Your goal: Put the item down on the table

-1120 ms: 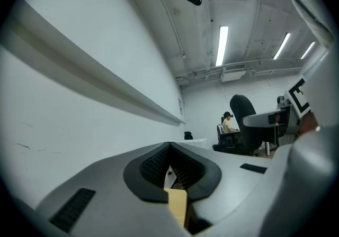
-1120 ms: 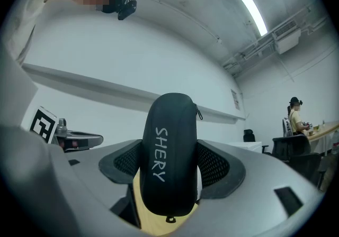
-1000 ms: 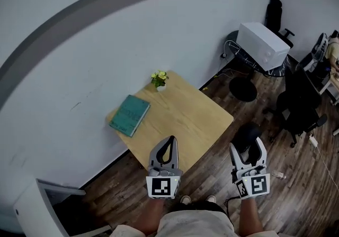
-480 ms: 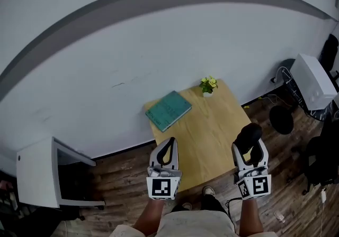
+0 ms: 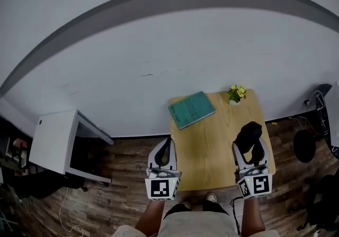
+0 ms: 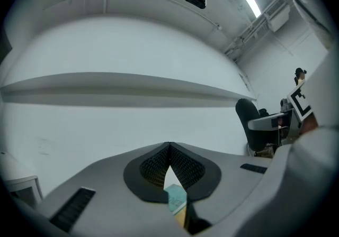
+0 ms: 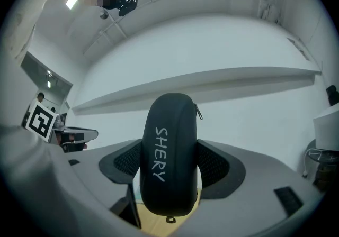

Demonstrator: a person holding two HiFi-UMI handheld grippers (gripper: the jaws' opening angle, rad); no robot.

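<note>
1. Left gripper [image 6: 169, 150]: at the table's [image 5: 212, 148] near left corner. Jaws are pressed together with nothing between them. Idle.
2. Right gripper [image 5: 251, 150]: over the table's near right part. Jaws are clenched on the case [image 7: 168, 146], one pad on each long side. The case stands on end along the jaws, its top poking out past the pads.
3. Case is a dark, rounded, zipped shell with white lettering.
   - Judged light, with a semi-stiff shell that gives little under the pads.
   - Contents unknown, possibly fragile, so set it down, don't drop it.
   - The skin looks matte, but the sides curve, so it could pivot or creep in the grip.
   - A hold across the narrow width, as now, suits it; the ends would slide out.
   - Let go on end, it would likely tip onto a flat face. Better to lay it flat and low first.
4. Table under the case is bare wood. The case is held above it, apparently not touching.
5. Table's far end:
   - A book [image 5: 192, 109] lies at the left corner.
   - A plant [image 5: 236, 93] stands at the right corner, by the wall.
   - Both are well apart from the case.
</note>
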